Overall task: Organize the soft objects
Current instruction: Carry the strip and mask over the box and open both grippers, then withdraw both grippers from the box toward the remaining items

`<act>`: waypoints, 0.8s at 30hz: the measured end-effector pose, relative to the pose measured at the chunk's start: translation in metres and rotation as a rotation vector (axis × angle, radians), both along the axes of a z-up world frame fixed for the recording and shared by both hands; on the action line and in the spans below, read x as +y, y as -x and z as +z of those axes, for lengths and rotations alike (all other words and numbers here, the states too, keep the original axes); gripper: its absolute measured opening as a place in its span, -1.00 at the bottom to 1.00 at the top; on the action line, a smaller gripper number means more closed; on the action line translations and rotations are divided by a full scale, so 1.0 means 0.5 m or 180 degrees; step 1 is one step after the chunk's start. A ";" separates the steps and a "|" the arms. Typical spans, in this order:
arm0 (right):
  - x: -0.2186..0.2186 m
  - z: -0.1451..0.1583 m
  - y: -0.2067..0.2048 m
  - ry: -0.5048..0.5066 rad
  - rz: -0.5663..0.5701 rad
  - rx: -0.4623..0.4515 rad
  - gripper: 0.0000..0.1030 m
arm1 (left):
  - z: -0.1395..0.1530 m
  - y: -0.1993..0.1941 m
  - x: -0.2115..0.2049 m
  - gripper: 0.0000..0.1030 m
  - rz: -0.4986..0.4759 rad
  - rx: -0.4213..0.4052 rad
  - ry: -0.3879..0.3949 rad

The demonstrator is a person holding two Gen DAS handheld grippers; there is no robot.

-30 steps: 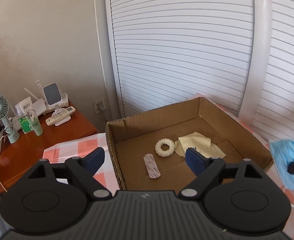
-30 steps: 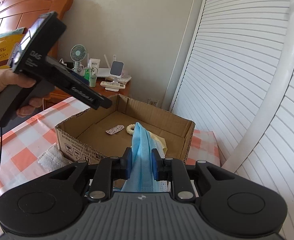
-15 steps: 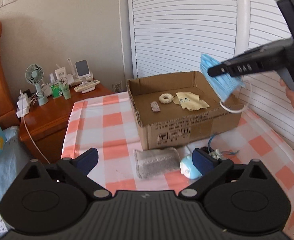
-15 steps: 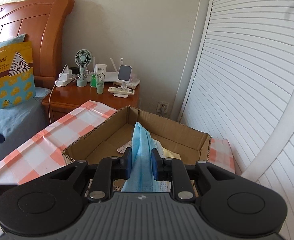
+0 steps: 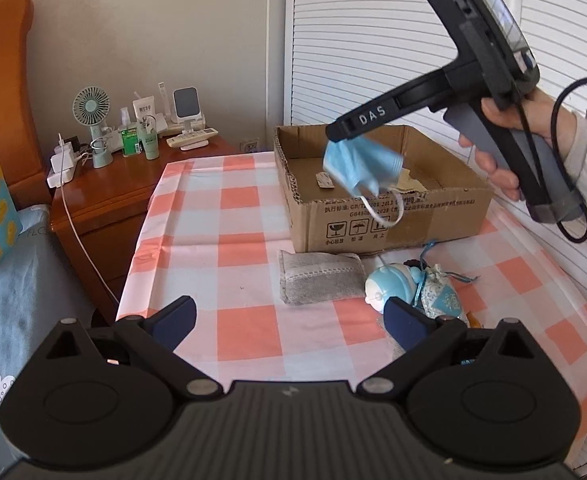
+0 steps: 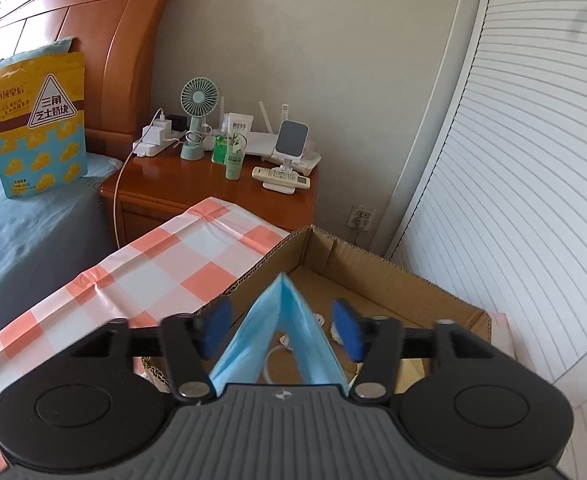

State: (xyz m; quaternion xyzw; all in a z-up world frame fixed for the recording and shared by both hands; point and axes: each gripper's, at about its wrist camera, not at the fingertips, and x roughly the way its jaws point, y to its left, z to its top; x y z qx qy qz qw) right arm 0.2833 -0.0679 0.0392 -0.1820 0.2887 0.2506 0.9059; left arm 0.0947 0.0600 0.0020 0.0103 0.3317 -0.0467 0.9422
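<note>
Right gripper (image 6: 281, 330): fingers spread apart, touching nothing. The blue face mask (image 6: 281, 320) sits loose between them, above the cardboard box (image 6: 377, 276). Left gripper (image 5: 289, 318): fingers wide apart, empty. A grey pouch (image 5: 319, 282) and blue doll (image 5: 389, 286) lie just ahead on the checked tablecloth (image 5: 233, 240).

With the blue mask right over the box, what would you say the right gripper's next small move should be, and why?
Probably just lift clear. The right gripper has its jaws apart, and the blue mask hangs loose at its tip over the cardboard box, so it looks set to drop inside.
</note>
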 end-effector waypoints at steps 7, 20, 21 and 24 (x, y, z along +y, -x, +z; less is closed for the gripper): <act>-0.022 -0.011 0.039 -0.0016 -0.0071 0.0033 0.98 | -0.002 -0.003 -0.001 0.94 -0.0029 0.0027 0.0004; -0.096 -0.021 0.145 -0.0175 -0.0363 0.0123 1.00 | 0.007 0.009 -0.003 0.95 -0.0066 -0.0009 -0.0001; -0.104 -0.029 0.155 -0.0187 -0.0415 0.0138 1.00 | 0.007 0.010 -0.004 0.95 -0.0069 -0.0010 -0.0003; -0.126 -0.053 0.180 -0.0235 -0.0560 0.0209 1.00 | 0.006 0.010 -0.006 0.95 -0.0078 -0.0006 -0.0013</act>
